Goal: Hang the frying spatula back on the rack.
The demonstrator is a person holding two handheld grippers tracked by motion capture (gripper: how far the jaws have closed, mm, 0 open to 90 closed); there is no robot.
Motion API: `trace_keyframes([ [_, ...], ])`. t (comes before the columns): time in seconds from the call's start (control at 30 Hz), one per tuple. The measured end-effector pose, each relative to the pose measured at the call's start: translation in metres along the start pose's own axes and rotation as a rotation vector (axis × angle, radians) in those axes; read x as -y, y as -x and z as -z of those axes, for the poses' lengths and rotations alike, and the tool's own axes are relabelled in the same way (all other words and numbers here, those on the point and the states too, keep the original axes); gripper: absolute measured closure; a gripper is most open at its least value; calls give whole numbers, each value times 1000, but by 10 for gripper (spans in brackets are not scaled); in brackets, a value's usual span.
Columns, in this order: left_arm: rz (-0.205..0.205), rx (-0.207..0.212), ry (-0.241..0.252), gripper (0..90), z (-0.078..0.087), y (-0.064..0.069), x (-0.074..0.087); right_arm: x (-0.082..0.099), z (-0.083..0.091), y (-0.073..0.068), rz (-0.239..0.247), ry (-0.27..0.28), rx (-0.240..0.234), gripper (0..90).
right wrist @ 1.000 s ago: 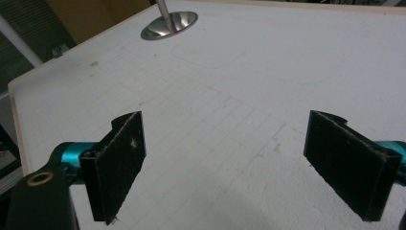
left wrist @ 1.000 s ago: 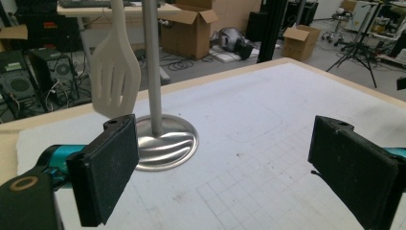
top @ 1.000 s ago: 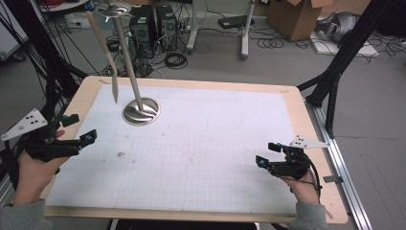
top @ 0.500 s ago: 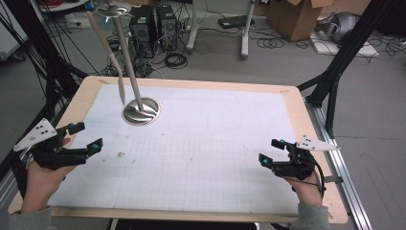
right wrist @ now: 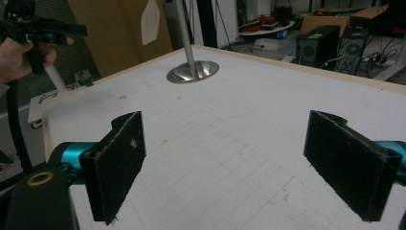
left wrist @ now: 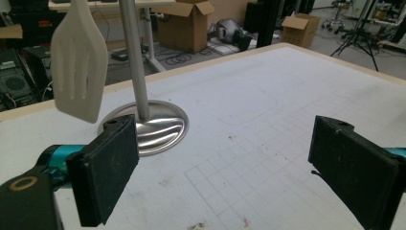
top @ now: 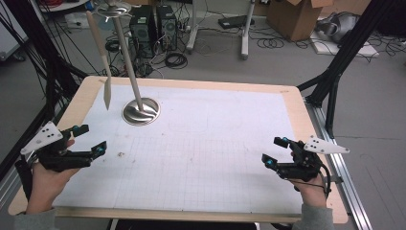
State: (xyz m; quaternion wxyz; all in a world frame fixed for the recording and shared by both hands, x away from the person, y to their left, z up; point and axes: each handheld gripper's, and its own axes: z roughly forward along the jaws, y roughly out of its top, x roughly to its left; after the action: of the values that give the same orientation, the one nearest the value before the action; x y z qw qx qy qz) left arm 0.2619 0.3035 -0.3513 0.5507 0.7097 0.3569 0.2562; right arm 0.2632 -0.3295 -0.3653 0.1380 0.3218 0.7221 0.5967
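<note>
A metal stand with a round base and a slanted pole sits at the table's far left. From its top a white slotted spatula hangs free, blade down. My left gripper hovers near the left edge, open, nothing between its jaws. In the left gripper view the spatula and base lie ahead. My right gripper is open and bare near the right front. The right gripper view looks across the mat at the base.
The table is a wood-rimmed board covered by a white gridded mat. Black frame struts rise at the right and left edges. Beyond the far edge are computer towers, cables and cardboard boxes on the floor.
My right gripper has risen slightly. My left gripper has shifted a little to the right over the mat's edge. Both have stayed open.
</note>
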Motion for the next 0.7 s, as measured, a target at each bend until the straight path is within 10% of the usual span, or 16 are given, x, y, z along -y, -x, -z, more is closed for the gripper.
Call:
trace_keyframes([
  [0.7,4,-28,38,107,5,-3,13,5,20,8,6,70,10,134],
])
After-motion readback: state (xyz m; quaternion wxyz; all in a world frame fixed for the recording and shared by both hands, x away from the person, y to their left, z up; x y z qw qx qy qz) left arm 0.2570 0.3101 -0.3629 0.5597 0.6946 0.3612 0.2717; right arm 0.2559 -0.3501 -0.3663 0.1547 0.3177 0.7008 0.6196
